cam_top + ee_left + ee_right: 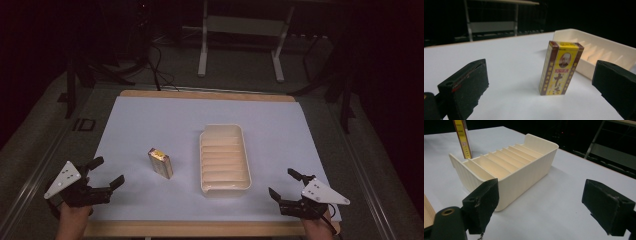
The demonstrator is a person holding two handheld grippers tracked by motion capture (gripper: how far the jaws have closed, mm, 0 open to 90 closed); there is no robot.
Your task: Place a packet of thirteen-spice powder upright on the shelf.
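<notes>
— What's on the worktop (150,120)?

— One small box (160,163), standing upright just left of one cream slotted tray (225,159).

— How will it handle?

— I judge it light, stiff card, tippy on end; I'd pinch its two broad faces mid-height.

— Claws?

— My left claw (102,172) is released, box ahead between its jaws, untouched. My right claw (285,184) is released too, near the tray.

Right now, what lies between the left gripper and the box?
Nothing: the high view shows bare white sheet between the open left gripper and the upright box.
</notes>
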